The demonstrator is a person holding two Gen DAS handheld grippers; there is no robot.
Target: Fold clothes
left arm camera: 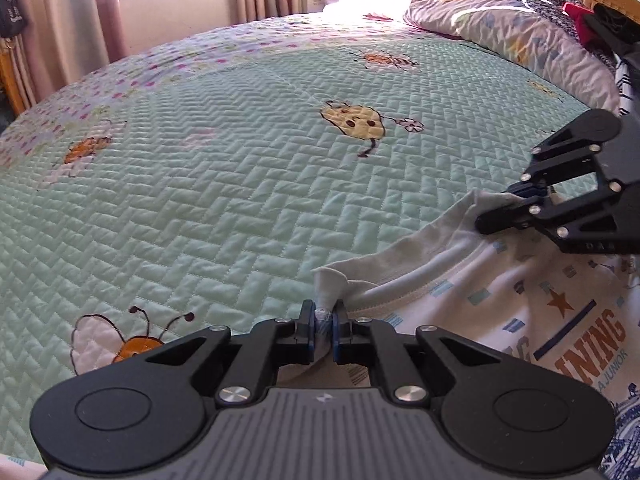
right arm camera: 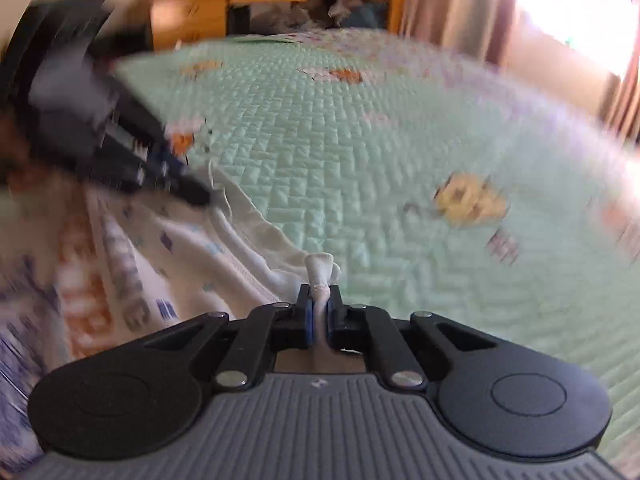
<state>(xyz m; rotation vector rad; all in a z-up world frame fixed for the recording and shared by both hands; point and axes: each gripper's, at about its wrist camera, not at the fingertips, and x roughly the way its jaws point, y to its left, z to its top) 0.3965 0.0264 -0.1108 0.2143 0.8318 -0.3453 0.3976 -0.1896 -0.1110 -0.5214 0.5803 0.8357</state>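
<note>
A white T-shirt (left arm camera: 520,300) with orange lettering, a star and small blue marks lies on the bed at the lower right of the left wrist view. My left gripper (left arm camera: 324,322) is shut on a pinched bunch of its pale hem edge. My right gripper (left arm camera: 516,204) comes in from the right and grips the same edge further along. In the blurred right wrist view, the right gripper (right arm camera: 319,312) is shut on a bunch of white cloth from the T-shirt (right arm camera: 132,264), and the left gripper (right arm camera: 176,176) holds the edge at the left.
A mint-green quilted bedspread (left arm camera: 224,184) with bee and bug pictures covers the bed. A patterned pillow (left arm camera: 500,28) and a pile of dark clothes (left arm camera: 600,28) lie by the wooden headboard. Curtains (left arm camera: 68,20) hang at the far side. A wooden desk (right arm camera: 248,8) stands beyond the bed.
</note>
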